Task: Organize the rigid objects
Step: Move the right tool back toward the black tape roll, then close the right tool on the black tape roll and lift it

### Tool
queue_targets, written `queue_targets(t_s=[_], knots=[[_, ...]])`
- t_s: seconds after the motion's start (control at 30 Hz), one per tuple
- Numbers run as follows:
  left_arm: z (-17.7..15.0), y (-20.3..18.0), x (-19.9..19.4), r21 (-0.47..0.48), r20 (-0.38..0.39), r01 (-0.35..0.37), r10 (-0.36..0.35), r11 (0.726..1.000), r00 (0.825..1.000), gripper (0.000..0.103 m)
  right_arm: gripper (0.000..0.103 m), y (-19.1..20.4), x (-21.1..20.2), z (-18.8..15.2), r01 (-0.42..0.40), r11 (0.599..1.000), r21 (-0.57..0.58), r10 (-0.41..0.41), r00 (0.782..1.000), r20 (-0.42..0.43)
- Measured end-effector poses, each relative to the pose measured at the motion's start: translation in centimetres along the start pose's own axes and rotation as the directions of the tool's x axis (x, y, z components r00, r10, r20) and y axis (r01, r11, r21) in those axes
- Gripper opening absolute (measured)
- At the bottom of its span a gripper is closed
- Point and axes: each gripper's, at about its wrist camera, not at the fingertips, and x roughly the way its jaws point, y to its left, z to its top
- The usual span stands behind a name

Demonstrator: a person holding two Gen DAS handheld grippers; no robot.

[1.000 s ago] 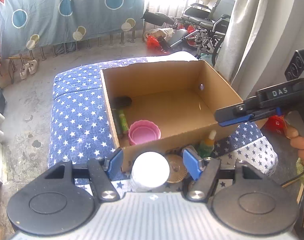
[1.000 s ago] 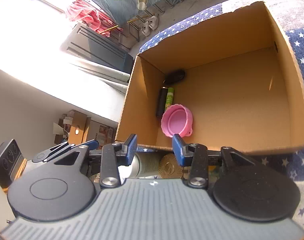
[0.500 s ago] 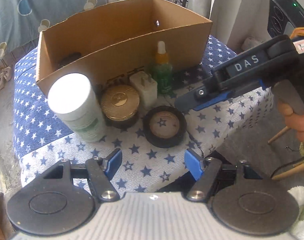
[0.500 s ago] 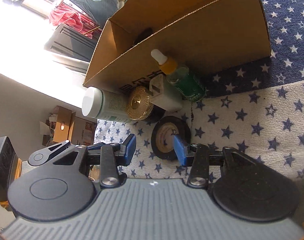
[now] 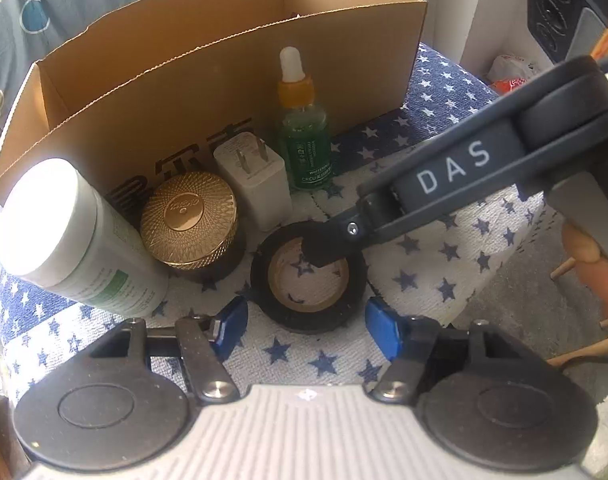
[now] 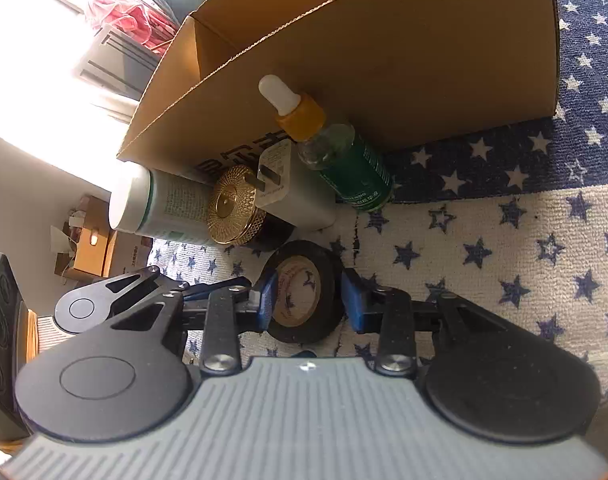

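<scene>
Tape roll (image 6: 302, 291) is lying flat near front edge of star-print cushion (image 6: 503, 240), straddled by right claw (image 6: 308, 296), spread, not yet pinching. Likely light, stiff, w/ grippy rim; best pinched across outer wall. Left claw (image 5: 305, 330) is spread, empty, nearby.

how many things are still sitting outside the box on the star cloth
5: a white bottle at the left, a gold-lidded jar, a white plug, a green dropper bottle along the box front, and a tape roll nearest. The box may hide more.
</scene>
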Motion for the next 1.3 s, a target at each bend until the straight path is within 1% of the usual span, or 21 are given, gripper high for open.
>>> queue_targets(t_s=[0.13, 0.27, 0.4, 0.57, 0.87, 1.03, 1.1, 1.23, 1.3], knots=[[0.2, 0.2, 0.8, -0.026, -0.006, 0.009, -0.009, 1.0, 1.0, 0.066, 0.029, -0.5, 0.8, -0.1, 0.014, 1.0, 0.012, -0.014, 1.0, -0.007], [0.4, 0.2, 1.0, -0.027, 0.001, 0.004, -0.004, 1.0, 1.0, 0.066, 0.029, -0.6, 1.0, -0.1, 0.008, 1.0, 0.008, -0.008, 1.0, 0.004], [0.6, 0.1, 1.0, -0.04, 0.0, -0.004, 0.004, 0.999, 1.0, 0.066, 0.025, -0.9, 1.0, -0.2, 0.005, 1.0, 0.018, -0.005, 1.0, 0.015], [0.3, -0.4, 0.3, -0.033, 0.011, -0.022, 0.022, 0.999, 1.0, 0.066, 0.024, -0.7, 0.5, -0.7, 0.009, 1.0, 0.027, -0.009, 0.999, 0.031], [-0.8, -1.3, -2.0, -0.031, 0.051, -0.018, 0.02, 0.999, 0.998, 0.066, 0.024, 0.2, -1.5, -2.0, 0.002, 1.0, 0.015, -0.003, 0.998, 0.056], [-1.3, -1.7, -4.4, -0.028, 0.101, -0.018, 0.021, 0.999, 0.995, 0.066, 0.024, 1.4, -3.4, -2.8, -0.004, 1.0, -0.007, 0.005, 0.996, 0.091], [-1.4, -1.9, -5.9, -0.024, 0.136, -0.027, 0.03, 0.999, 0.99, 0.066, 0.024, 2.2, -4.6, -3.0, -0.008, 0.999, -0.031, 0.012, 0.994, 0.111], [-0.3, -1.7, -8.7, -0.02, 0.21, -0.062, 0.065, 0.998, 0.976, 0.066, 0.024, 4.7, -7.0, -2.9, -0.012, 0.995, -0.098, 0.028, 0.986, 0.166], [0.0, -1.9, -10.2, -0.022, 0.256, -0.082, 0.084, 0.996, 0.963, 0.066, 0.024, 6.0, -8.2, -2.5, -0.012, 0.991, -0.136, 0.039, 0.98, 0.195]])
